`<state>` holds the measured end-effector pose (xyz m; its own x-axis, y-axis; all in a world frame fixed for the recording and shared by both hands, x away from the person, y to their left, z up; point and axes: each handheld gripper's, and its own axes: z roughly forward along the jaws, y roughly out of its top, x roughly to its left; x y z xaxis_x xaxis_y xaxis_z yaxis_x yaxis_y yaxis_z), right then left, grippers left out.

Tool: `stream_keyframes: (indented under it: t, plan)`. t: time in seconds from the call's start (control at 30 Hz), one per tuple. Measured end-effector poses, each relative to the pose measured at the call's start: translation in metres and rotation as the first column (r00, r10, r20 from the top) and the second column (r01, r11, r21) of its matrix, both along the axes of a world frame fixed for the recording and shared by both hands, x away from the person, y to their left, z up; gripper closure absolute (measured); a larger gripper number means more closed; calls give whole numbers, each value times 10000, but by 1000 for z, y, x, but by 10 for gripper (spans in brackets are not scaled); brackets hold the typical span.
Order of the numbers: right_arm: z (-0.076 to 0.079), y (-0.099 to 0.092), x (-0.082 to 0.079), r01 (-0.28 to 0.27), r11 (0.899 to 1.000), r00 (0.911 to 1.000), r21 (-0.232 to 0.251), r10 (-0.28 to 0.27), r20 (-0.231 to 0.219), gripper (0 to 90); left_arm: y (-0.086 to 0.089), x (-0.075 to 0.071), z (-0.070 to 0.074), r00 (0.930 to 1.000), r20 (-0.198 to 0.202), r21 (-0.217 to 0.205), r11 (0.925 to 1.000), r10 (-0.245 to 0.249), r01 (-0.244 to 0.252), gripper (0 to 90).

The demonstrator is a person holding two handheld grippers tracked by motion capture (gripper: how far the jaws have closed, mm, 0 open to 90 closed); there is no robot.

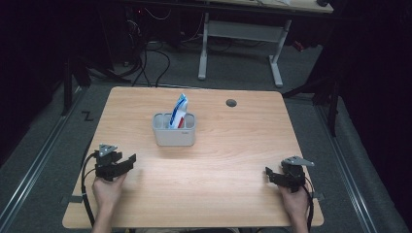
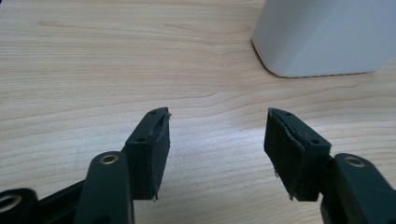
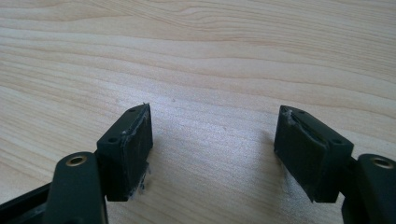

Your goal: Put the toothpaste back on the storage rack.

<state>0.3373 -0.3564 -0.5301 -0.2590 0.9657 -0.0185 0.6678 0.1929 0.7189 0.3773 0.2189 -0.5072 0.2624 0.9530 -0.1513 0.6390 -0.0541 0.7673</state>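
My left gripper (image 1: 127,160) sits nearest me, on the near-left side of the grey holder, low over the wooden table (image 1: 233,160), with my left hand (image 1: 108,188) wrapped round its back end; in the left gripper view its two black jaws stand well apart with bare wood grain between the pads (image 2: 159,151), so it is open and holding nothing. My right gripper (image 1: 268,173) is on the near-right side of the holder, about as close to me as the left one and well apart from it, held by my right hand (image 1: 295,200); in the right gripper view its jaws are spread wide too, empty, with plain tabletop between and beyond them. Farther from me, roughly midway across the table, stands the grey holder (image 1: 174,133), a rounded-corner box divided into compartments, upright on the wood; a corner of it shows at the upper right of the left gripper view (image 2: 327,37), near my left jaws but clear of them. A white, blue and red toothpaste tube (image 1: 178,112) stands tilted in the holder, its top leaning up and away above the rim. Beyond the holder, to its far right, a small dark cable hole (image 1: 231,103) is set in the tabletop
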Motion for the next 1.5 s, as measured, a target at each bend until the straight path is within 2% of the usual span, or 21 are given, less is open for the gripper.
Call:
stream_keyframes:
  t: [0.13, 0.3, 0.4, 0.43, 0.53, 0.67, 0.87, 1.2, 1.37, 1.5]
  plan:
    - [0, 0, 0, 1, 10000, 10000, 1, -1, -2, 280, -3, 2, -5, 10000, -8, 108, 9999, 21, -20, 412]
    - [0, 0, 0, 5, 10000, 10000, 3, -5, 1, 279, -5, 4, -15, 10000, -73, 572, 9984, -4, 8, 414]
    - [0, 0, 0, 2, 10000, 10000, 4, -2, -2, 280, -5, 4, -17, 10000, -12, 512, 9987, 42, -42, 418]
    - [0, 0, 0, 3, 10000, 10000, 5, -3, -2, 279, -5, 5, -20, 10000, -84, 294, 9996, 49, -47, 418]
    - [0, 0, 0, 2, 10000, 10000, 4, -2, 1, 280, -7, 7, -23, 9999, -152, 423, 9991, 41, -35, 421]
    - [0, 0, 0, 7, 10000, 10000, 5, -7, -1, 279, -7, 9, -24, 9999, -105, 386, 9992, 69, -65, 421]
    - [0, 0, 0, 30, 10000, 10000, 25, -30, 1, 279, -11, 11, -29, 9999, -51, 688, 9975, 139, -136, 418]
    - [0, 0, 0, 32, 10000, 10000, 31, -32, -2, 279, -11, 10, -29, 9999, -93, 691, 9976, 49, -43, 378]
    - [0, 0, 0, 68, 10000, 10000, 38, -68, -1, 279, -11, 9, -29, 9997, -87, 667, 9975, 223, -216, 367]
    - [0, 0, 0, 81, 10000, 10000, 28, -81, 5, 280, -10, 5, -29, 10000, -95, 750, 9972, 25, -17, 353]
